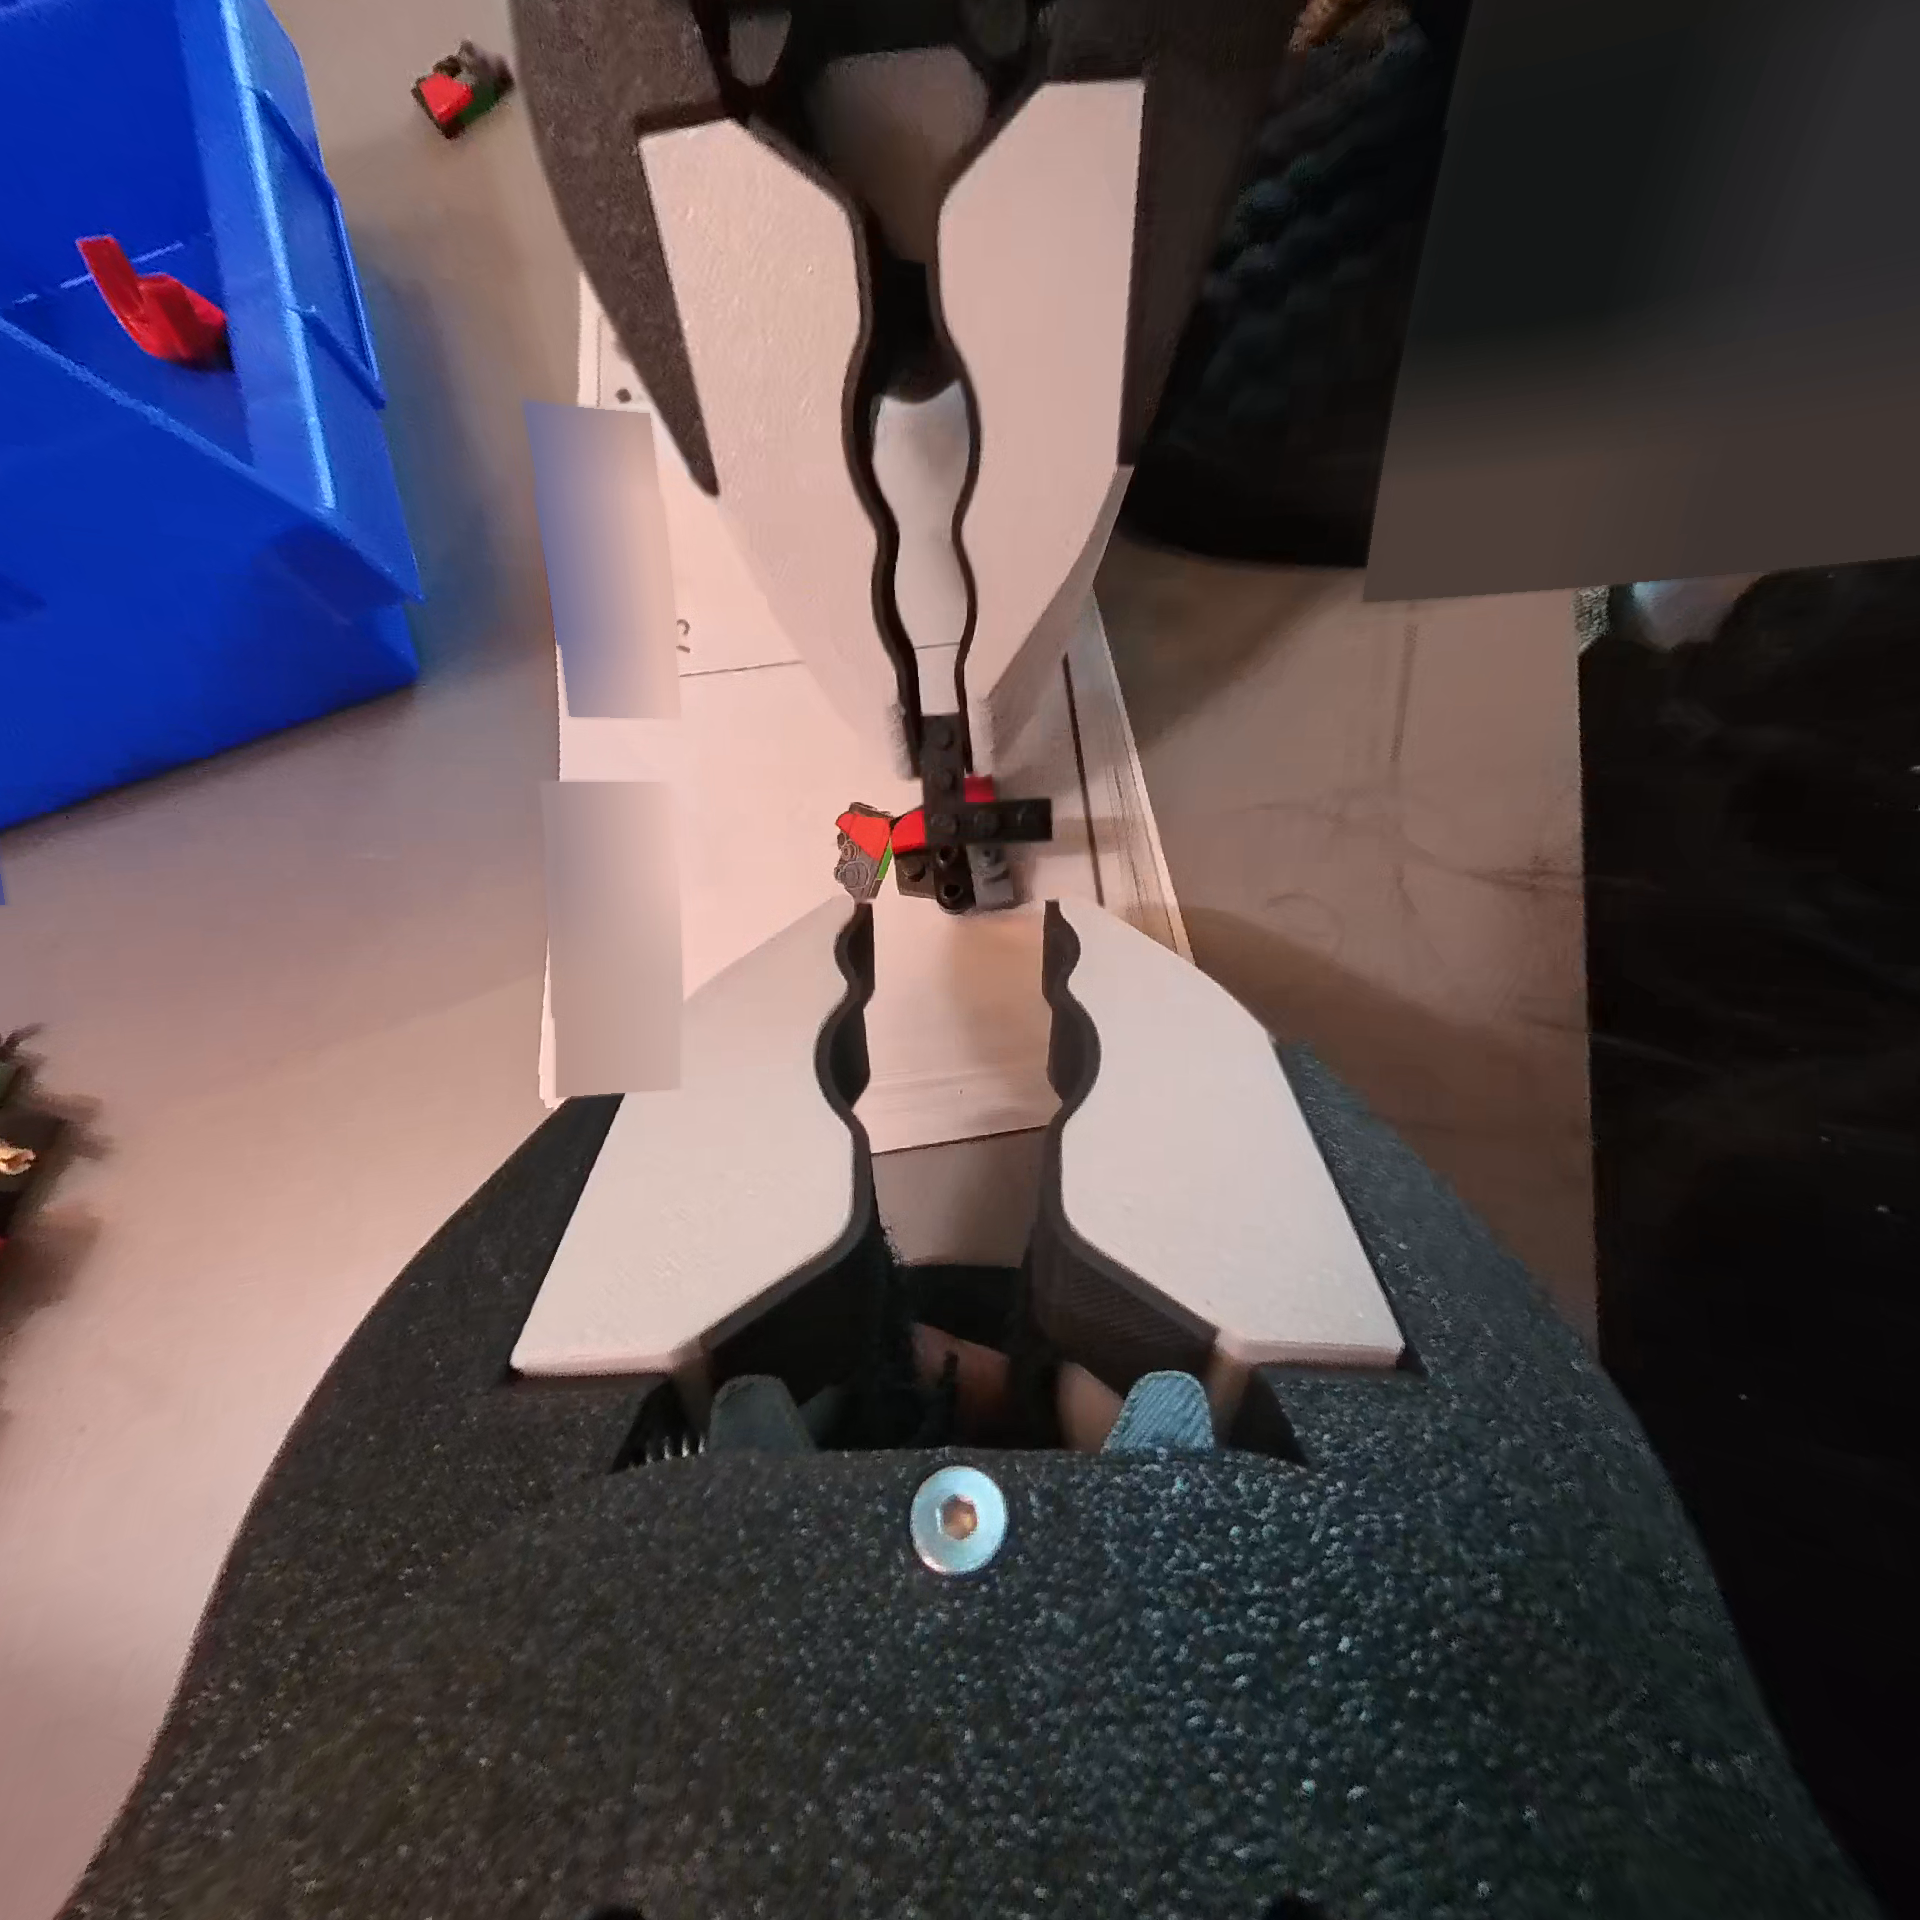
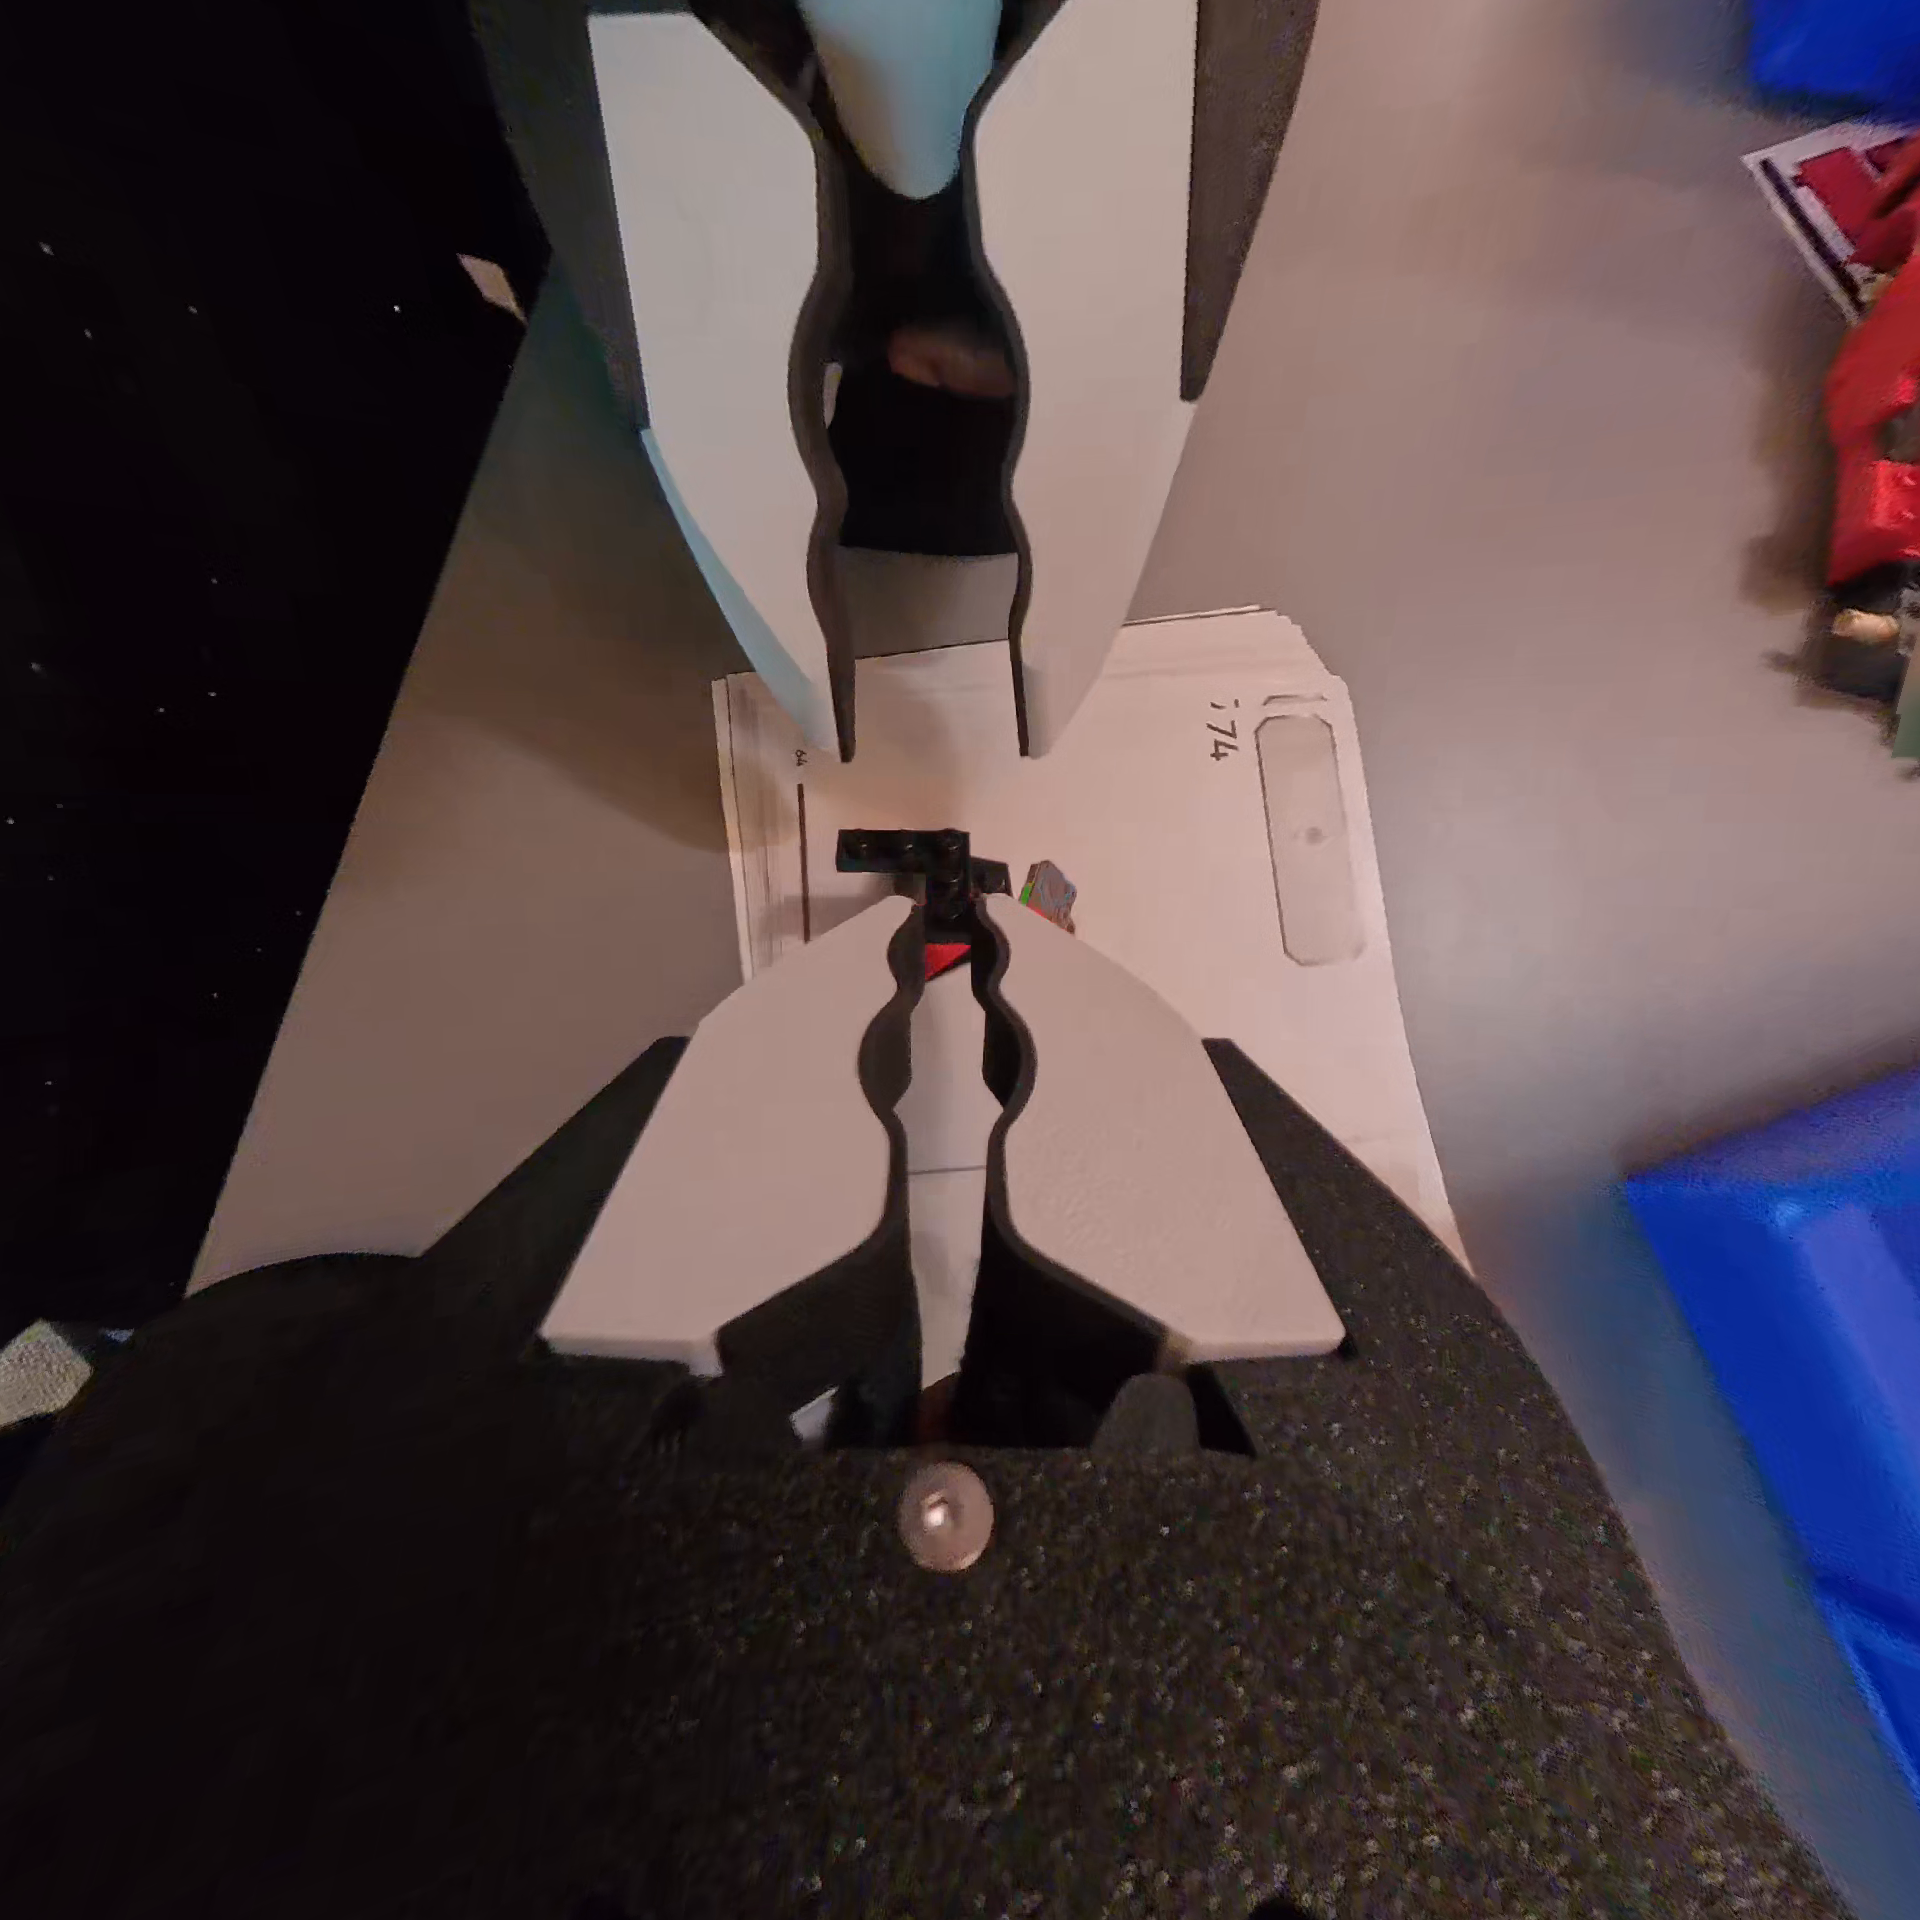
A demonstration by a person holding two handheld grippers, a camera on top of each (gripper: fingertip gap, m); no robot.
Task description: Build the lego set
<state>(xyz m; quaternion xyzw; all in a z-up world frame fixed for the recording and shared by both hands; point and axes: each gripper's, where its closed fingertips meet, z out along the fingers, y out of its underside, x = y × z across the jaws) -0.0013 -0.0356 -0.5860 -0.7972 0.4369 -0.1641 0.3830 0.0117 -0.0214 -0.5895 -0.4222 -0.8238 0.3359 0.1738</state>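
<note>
Only the left wrist view shows a red piece [image 1: 156, 312] in the blue bin [image 1: 187, 499]. The right gripper [image 2: 940, 920] pinches the black-and-red lego build [image 1: 951, 831] (cross-shaped); the left gripper [image 1: 951, 914] is spread.

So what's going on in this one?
The right gripper is shut on a small black and red lego assembly, holding it over the white instruction booklet. The left gripper faces it with jaws open, just short of the piece, gripping nothing. A blue bin sits off to the side.
</note>
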